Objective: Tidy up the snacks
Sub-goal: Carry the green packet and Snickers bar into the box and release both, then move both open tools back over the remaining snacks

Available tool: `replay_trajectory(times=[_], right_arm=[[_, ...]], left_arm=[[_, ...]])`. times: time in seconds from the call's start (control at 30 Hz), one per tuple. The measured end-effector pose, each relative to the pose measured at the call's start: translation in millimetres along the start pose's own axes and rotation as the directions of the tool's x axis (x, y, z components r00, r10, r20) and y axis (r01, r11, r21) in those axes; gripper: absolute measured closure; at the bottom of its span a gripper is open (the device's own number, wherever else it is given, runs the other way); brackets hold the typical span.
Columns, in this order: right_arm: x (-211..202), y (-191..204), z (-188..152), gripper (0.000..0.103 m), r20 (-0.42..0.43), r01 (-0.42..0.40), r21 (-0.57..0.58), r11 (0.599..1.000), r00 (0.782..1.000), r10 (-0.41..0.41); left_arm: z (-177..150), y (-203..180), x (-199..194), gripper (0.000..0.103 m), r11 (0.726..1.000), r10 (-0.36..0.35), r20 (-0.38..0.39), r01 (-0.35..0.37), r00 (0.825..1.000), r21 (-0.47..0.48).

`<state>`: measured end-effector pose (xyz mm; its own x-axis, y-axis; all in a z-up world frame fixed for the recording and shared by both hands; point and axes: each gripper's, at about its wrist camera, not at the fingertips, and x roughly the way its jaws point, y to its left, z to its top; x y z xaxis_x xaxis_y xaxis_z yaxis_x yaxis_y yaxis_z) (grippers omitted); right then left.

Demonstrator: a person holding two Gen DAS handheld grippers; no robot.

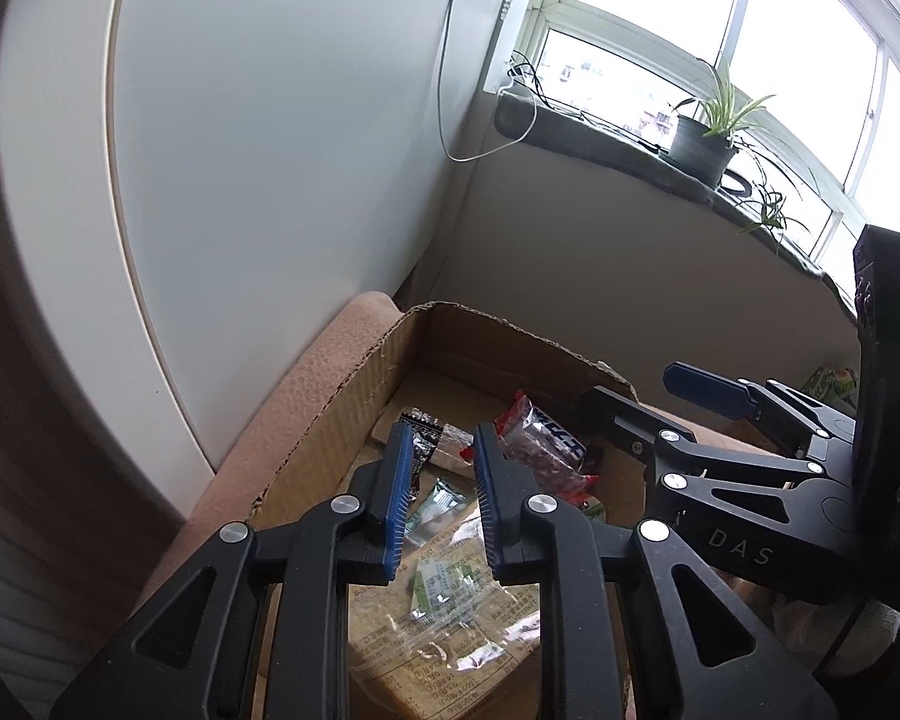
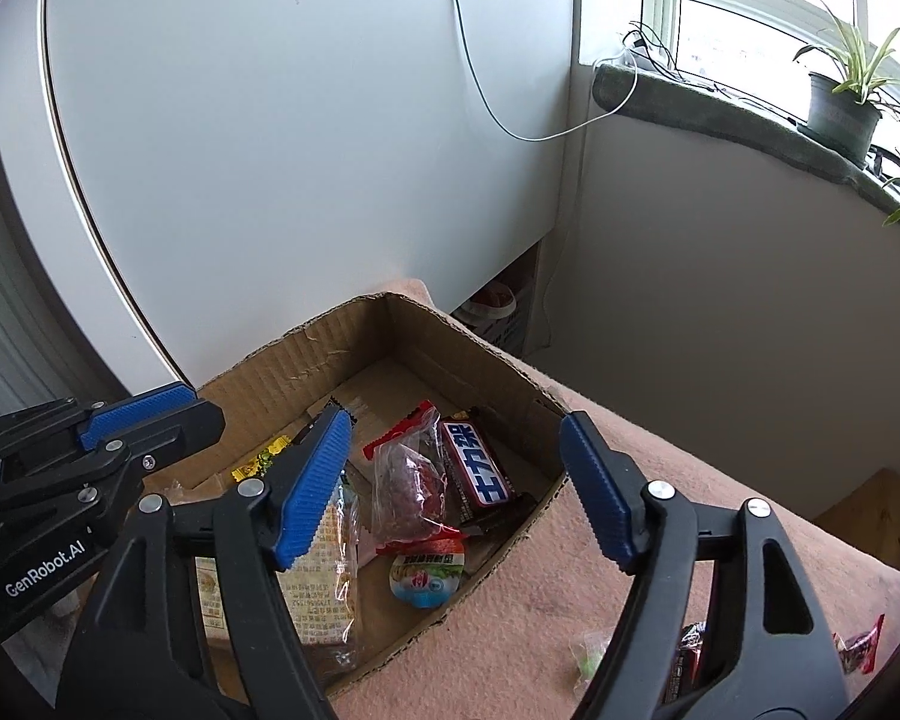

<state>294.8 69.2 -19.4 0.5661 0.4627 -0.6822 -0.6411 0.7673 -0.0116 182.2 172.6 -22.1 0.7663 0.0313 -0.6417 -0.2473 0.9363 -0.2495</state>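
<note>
An open cardboard box stands on a pink blanket and holds several snacks. Among them are a dark bar with a blue-and-white label, a clear pouch of red-brown pieces, a round lidded cup, a clear-wrapped cracker pack and a yellow packet. My right gripper hangs wide open over the box with nothing between its pads. My left gripper hovers above the box's near left side, its pads a little apart and holding nothing. The cracker pack lies below it.
On the pink blanket, right of the box, lie loose snacks: a red wrapper and a green-and-clear one. A white cabinet panel rises behind the box. A potted plant stands on the window sill at the far right.
</note>
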Motion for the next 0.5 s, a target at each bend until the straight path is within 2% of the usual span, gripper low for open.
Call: replay_trajectory(times=[0.1,0.17,0.27,0.33,0.37,0.4,0.5], right_arm=[[-10.9,-1.5,-2.5,0.015,0.012,0.008,0.007,1.000,1.000,-0.008],[-20.6,-3.1,-5.0,0.014,0.024,0.010,0.017,1.000,1.000,-0.011],[-35.9,-6.5,-10.4,0.013,0.035,0.026,0.030,0.999,0.999,-0.027],[-47.4,-7.2,-15.9,0.006,0.043,0.050,0.026,0.998,0.998,-0.051],[-54.5,-8.2,-19.1,0.003,0.051,0.058,0.023,0.998,0.997,-0.060],[-61.9,-10.2,-22.7,0.003,0.058,0.065,0.023,0.998,0.996,-0.066],[-83.6,-19.1,-34.0,0.003,0.069,0.083,0.031,0.996,0.994,-0.085]], left_arm=[[-1.2,-2.5,-7.3,0.081,1.000,0.000,0.008,0.000,1.000,-0.001],[-2.7,-4.9,-13.6,0.075,1.000,0.000,0.017,0.000,1.000,0.000],[-5.1,-9.2,-21.2,0.075,1.000,-0.002,0.024,0.002,1.000,0.006],[-7.8,-11.6,-27.3,0.074,1.000,-0.006,0.029,0.006,1.000,0.005],[-9.3,-13.1,-30.9,0.069,1.000,-0.010,0.034,0.009,0.999,0.004],[-10.7,-14.9,-34.4,0.066,1.000,-0.015,0.040,0.015,0.999,0.003],[-14.7,-22.1,-42.2,0.065,1.000,-0.030,0.047,0.030,0.998,0.007]])
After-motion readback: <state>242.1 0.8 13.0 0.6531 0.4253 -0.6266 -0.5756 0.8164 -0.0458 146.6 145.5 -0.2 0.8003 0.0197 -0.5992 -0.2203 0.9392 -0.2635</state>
